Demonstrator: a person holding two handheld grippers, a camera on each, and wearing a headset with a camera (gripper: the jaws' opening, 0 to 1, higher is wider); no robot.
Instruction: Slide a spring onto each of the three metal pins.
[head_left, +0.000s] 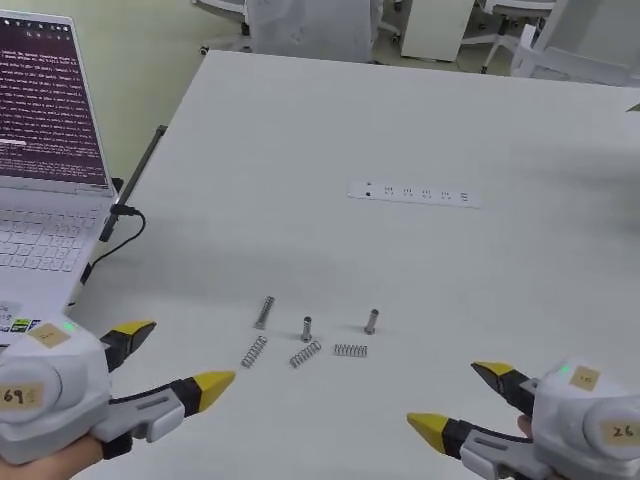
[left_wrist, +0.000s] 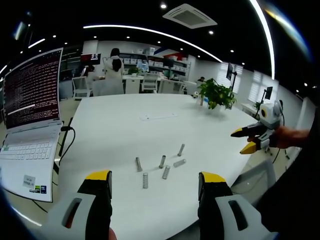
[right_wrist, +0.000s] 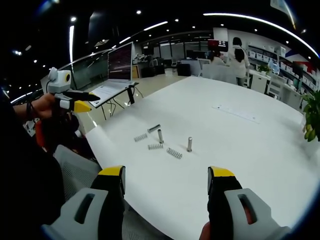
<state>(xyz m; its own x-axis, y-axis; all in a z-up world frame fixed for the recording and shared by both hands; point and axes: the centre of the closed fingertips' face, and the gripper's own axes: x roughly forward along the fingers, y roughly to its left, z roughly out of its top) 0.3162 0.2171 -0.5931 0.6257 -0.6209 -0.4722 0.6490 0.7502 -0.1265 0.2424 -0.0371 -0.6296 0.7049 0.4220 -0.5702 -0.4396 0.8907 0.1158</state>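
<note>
Head view: three springs (head_left: 305, 353) lie loose on the table (head_left: 420, 110) just beside the three pins (head_left: 306, 328); none is threaded.

Left gripper view: the left gripper (left_wrist: 155, 176) has its jaws apart, empty.

Right gripper view: the right gripper (right_wrist: 166, 172) likewise, so I judge the whole task is left to do.

Metal pins (head_left: 371, 321), matt table (head_left: 420, 120)

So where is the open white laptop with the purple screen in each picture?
Head view: open white laptop at the left edge.
Left gripper view: laptop far left.
Right gripper view: laptop far back, above centre-left.
Shared landmark: the three small metal pins mid-table.
</note>
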